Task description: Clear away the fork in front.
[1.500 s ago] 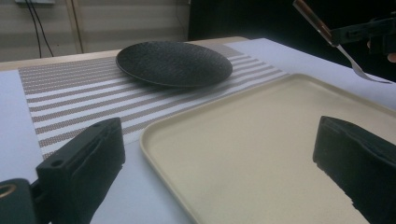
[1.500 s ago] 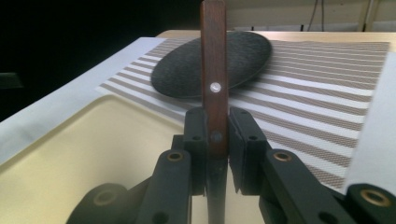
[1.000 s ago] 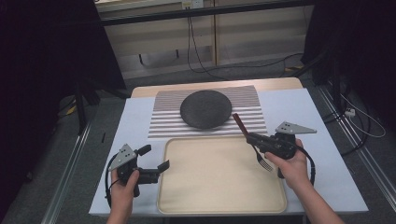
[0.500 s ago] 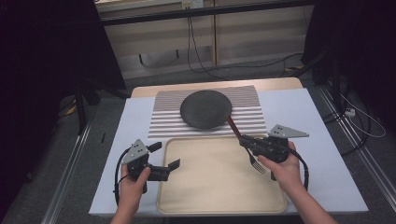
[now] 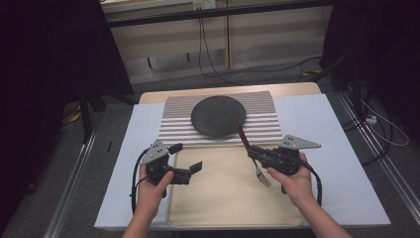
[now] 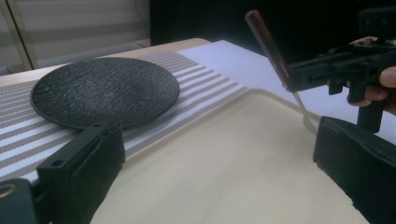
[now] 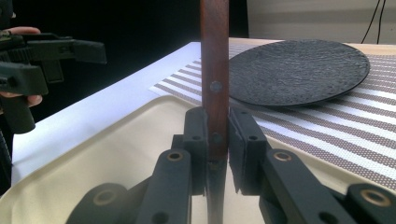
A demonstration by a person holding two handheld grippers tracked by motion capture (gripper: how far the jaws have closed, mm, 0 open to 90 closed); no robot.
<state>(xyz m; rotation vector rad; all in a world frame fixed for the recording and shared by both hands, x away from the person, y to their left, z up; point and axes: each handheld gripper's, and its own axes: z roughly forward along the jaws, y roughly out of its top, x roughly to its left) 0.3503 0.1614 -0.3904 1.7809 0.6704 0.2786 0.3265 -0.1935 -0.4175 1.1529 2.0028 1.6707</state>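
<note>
A fork [image 5: 261, 174] with a dark wooden handle [image 7: 215, 70] hangs over the beige tray [image 5: 223, 203], tines down and handle tilted up toward the plate. My right gripper [image 5: 255, 151] is shut on that handle, and its pads [image 7: 196, 135] press it from both sides. Over the tray's left part, my left gripper [image 5: 186, 157] stands open with nothing between its jaws. In the left gripper view the wide gap of the left gripper [image 6: 217, 137] frames the tray, with the fork [image 6: 268, 46] and right gripper [image 6: 336, 70] beyond. A round black plate [image 5: 218, 115] rests on a striped placemat [image 5: 173, 126].
A white cover [image 5: 341, 148] lies over the table on both sides of the tray. A cable [image 5: 136, 173] trails from the left gripper. Dark stands and floor cables surround the table's far end.
My left gripper has moved right and slightly away from the person, from the tray's left edge to over the tray. The right gripper with the fork has shifted a little left.
</note>
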